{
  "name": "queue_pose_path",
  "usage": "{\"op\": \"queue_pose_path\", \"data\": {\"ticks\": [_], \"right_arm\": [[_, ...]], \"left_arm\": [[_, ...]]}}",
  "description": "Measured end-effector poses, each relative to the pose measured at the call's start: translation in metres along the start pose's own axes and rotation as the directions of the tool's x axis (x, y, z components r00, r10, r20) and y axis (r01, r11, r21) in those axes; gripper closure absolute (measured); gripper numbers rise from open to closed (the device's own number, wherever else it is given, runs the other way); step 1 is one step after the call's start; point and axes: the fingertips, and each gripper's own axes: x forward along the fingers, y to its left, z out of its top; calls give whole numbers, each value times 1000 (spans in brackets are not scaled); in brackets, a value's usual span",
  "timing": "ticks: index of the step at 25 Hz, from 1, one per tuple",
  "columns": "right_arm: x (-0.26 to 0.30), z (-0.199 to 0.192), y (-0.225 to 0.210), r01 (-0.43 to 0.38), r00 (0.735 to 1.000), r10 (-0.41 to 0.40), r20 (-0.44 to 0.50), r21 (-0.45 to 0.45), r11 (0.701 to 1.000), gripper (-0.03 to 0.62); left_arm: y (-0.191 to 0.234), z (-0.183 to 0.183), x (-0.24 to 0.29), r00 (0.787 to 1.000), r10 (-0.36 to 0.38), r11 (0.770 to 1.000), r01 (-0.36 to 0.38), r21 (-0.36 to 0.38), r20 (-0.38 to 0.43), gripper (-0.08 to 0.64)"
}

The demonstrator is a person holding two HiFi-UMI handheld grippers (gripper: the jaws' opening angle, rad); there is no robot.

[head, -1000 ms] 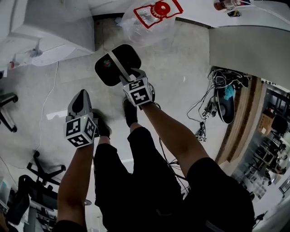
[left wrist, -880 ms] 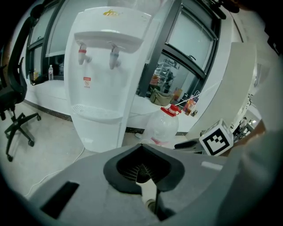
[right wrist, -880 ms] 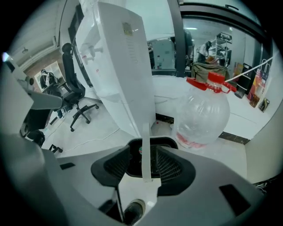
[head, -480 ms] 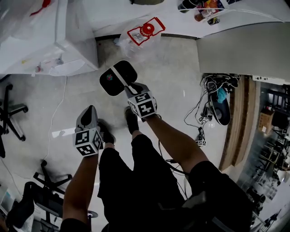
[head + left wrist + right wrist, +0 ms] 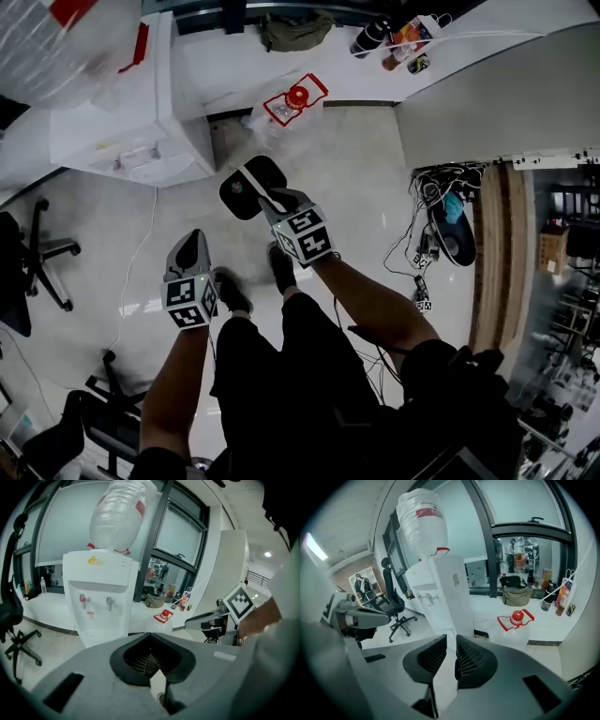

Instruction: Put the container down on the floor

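Pale tiled floor (image 5: 375, 206) is recorded across the head view, bounded at the top by a white ledge (image 5: 244, 66) under the windows. Water dispenser (image 5: 122, 131) is noted at upper left, with an inverted bottle (image 5: 119, 513) mounted on it. Container (image 5: 286, 108), a clear plastic jug, is found on the floor just beside the dispenser's base and against the ledge. It is touched by neither tool and is judged to be set down already.

Relation of interest: the container lies ahead of both sets of jaws and lower, well apart from each. Right gripper (image 5: 246, 183) is the nearer. Left gripper (image 5: 195, 242) is held further back, close to the person's shoes (image 5: 230, 291). The container's long axis is read as roughly upright, cap uppermost, though a slight lean cannot be excluded.

Right gripper: the jaws have just been closing. A narrow gap is left between the pads, with nothing in it. Left gripper: the pads are seen pressed together, with nothing caught.

Container appearance: the body is transparent and the red cap (image 5: 517, 617) is prominent. Whether anything is inside cannot be judged.
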Motion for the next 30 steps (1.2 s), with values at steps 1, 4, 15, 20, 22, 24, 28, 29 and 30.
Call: {"op": "queue_pose_path", "data": {"ticks": [1,4,15,20,22,24,28,29,30], "right_arm": [[-7,6,3,0,1000,0,6,-8,1000,531],[-26,22,11,13,1000,-13,27,-19,1000,545],[-96,97,26,44,989,-50,138,41,998,569],[-124,118,43,15,984,-22,178,44,999,574],[-133,126,50,9,981,-15,191,32,999,575],[-142,136,55,-1,977,-5,213,28,1000,577],[-162,160,68,-14,964,7,267,24,1000,580],[-167,165,70,-15,961,10,278,15,1000,580],[-171,172,71,-13,958,12,287,2,1000,580]], "left_arm": [[-1,7,-4,1000,-8,1000,8,8,9,552],[-10,24,-19,999,-38,998,36,59,28,552],[-47,93,-72,980,-140,985,122,125,142,552],[-50,111,-95,979,-126,987,108,116,162,552],[-53,119,-105,973,-138,988,121,97,183,552],[-59,129,-113,966,-154,986,139,88,206,552],[-64,144,-125,961,-154,985,130,116,229,552],[-63,148,-129,959,-147,986,124,108,243,552],[-63,155,-133,955,-140,988,118,97,261,552]]}}
